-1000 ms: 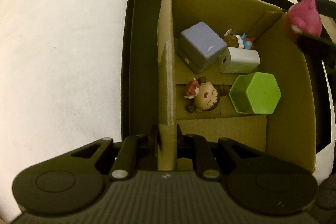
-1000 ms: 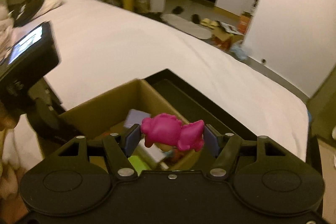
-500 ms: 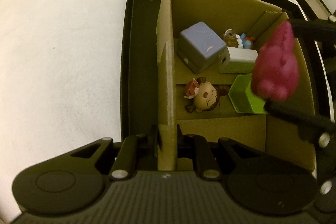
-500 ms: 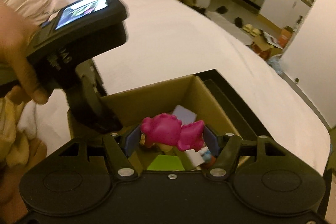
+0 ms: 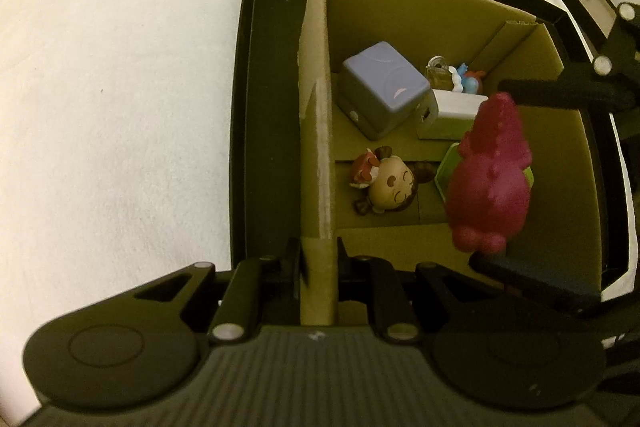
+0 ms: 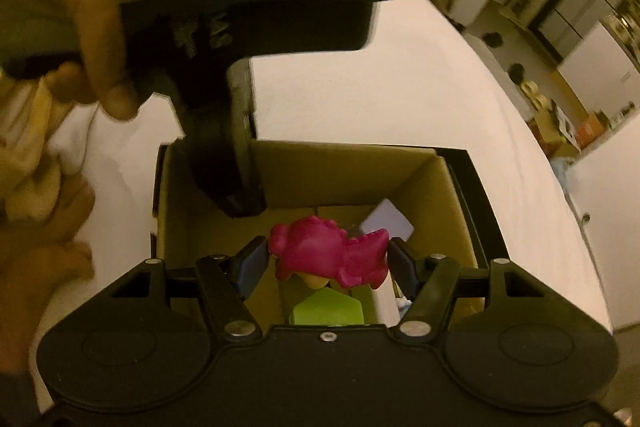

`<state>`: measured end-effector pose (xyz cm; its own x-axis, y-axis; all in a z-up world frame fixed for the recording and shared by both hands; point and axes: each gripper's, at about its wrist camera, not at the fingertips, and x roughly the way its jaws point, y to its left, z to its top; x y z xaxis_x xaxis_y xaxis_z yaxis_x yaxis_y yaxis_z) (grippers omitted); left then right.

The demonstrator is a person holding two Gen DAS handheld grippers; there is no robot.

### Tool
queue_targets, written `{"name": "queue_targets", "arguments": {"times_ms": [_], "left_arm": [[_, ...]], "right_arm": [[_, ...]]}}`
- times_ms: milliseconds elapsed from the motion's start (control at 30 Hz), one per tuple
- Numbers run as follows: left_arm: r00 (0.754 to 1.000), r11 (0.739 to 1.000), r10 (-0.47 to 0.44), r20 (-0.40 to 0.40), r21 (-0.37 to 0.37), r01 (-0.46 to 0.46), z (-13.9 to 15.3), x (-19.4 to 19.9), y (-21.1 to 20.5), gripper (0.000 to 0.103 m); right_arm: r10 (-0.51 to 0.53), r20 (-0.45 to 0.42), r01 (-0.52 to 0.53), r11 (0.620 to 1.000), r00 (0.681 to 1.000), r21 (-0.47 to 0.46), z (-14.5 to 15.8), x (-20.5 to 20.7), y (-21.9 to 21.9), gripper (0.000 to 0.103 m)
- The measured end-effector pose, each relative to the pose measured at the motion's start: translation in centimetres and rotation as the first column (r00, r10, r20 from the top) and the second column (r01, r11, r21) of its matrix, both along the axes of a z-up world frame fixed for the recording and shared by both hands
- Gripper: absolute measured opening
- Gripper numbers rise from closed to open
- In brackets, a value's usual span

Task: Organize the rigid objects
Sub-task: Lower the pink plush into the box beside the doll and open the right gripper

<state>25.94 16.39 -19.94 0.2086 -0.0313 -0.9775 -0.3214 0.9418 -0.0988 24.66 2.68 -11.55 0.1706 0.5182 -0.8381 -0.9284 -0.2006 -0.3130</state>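
Left gripper [image 5: 318, 259] clamped tight on cardboard box [image 5: 420, 7] wall flap, pointing nearly straight down. Right gripper [image 6: 326, 259] pinching pink toy [image 6: 328, 253] between both pads, jaws about half apart, toy hanging over box interior right above green hexagon block [image 6: 326, 309]. Purple cube [image 5: 380, 95], doll figure [image 5: 384, 183] lying on box floor.

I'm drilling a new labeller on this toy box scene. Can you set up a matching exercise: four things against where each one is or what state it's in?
Things:
1 pink toy
2 cardboard flap
3 doll figure
4 purple cube

States:
a lying on the box floor beside the flap
b pinched by the left gripper
c held above the box by the right gripper
d resting against a white block

Pairs: 1-c, 2-b, 3-a, 4-d
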Motion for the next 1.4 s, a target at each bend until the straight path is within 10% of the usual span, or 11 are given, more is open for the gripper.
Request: {"name": "queue_targets", "arguments": {"times_ms": [800, 1400], "left_arm": [[1.0, 1.0, 0.002, -0.002, 0.003, -0.002, -0.3, -0.1, -0.1, 0.013], [1.0, 1.0, 0.006, -0.008, 0.008, -0.006, 0.5, -0.2, -0.3, 0.015]], "right_arm": [[-0.04, -0.197, 0.001, 0.981, 0.98, -0.196, -2.2, 2.6, 3.3, 0.067], [-0.244, -0.237, 0.245, 0.969, 0.94, -0.025, 2.0, 4.0, -1.4, 0.074]]}}
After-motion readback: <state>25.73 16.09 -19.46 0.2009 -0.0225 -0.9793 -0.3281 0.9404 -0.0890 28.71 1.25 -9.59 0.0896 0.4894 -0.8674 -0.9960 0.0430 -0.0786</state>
